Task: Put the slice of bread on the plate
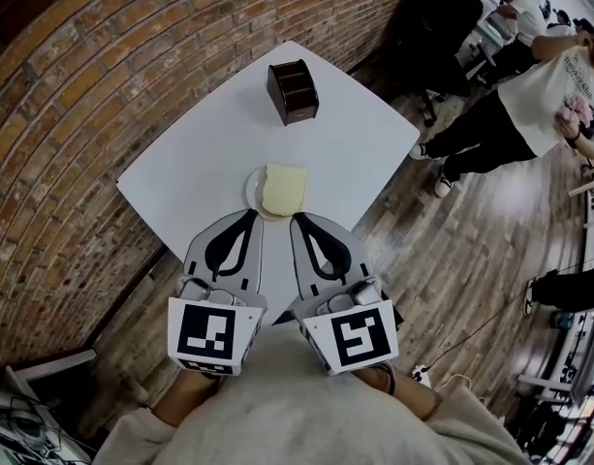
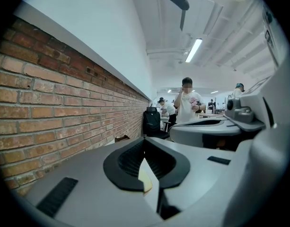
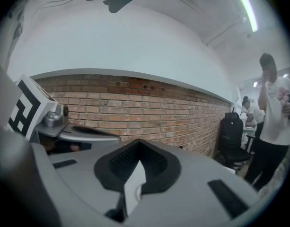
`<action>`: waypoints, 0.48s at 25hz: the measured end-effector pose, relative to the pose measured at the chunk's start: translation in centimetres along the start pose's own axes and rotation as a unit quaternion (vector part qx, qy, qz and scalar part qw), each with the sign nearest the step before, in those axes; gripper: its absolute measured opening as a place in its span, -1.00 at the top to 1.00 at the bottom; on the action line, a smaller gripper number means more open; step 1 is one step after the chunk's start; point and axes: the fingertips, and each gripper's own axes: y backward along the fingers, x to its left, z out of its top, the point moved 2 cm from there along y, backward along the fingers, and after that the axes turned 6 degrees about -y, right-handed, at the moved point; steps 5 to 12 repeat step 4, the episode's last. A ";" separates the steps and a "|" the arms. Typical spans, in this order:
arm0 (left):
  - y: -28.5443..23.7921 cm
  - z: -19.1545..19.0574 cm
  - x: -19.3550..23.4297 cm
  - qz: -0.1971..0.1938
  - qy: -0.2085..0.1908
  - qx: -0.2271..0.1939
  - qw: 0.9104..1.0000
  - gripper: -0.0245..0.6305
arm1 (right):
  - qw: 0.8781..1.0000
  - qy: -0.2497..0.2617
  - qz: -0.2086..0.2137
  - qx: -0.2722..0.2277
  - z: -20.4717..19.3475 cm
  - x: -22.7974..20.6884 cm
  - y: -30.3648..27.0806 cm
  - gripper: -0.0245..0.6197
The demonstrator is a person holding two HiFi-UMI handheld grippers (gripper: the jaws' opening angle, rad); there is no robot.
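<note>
A pale slice of bread (image 1: 283, 188) lies flat on a small white plate (image 1: 250, 189) on the near half of the white table (image 1: 200, 163). Both grippers hover side by side just short of the plate, pointing at it. The left gripper (image 1: 250, 213) is shut and holds nothing. The right gripper (image 1: 298, 219) is shut and empty too. In the left gripper view the left gripper (image 2: 144, 140) has its jaws meeting at the tip, and a yellowish sliver of bread (image 2: 145, 179) shows through the hollow. The right gripper (image 3: 138, 143) likewise has its jaws together in the right gripper view.
A dark brown open box (image 1: 293, 91) stands at the far corner of the table. A brick wall (image 1: 74, 85) runs along the left. People (image 1: 529, 95) and a black chair (image 1: 442, 17) stand on the wooden floor at the right.
</note>
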 end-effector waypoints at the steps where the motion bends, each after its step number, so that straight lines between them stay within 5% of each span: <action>1: 0.0 0.0 0.0 -0.001 0.001 0.001 1.000 0.90 | 1.000 0.000 0.000 0.001 0.0 0.0 0.0 0.90; 12: -0.1 -0.2 -0.1 -0.003 0.004 0.003 1.000 0.90 | 1.000 -0.001 -0.001 0.006 -0.1 0.0 -0.1 0.90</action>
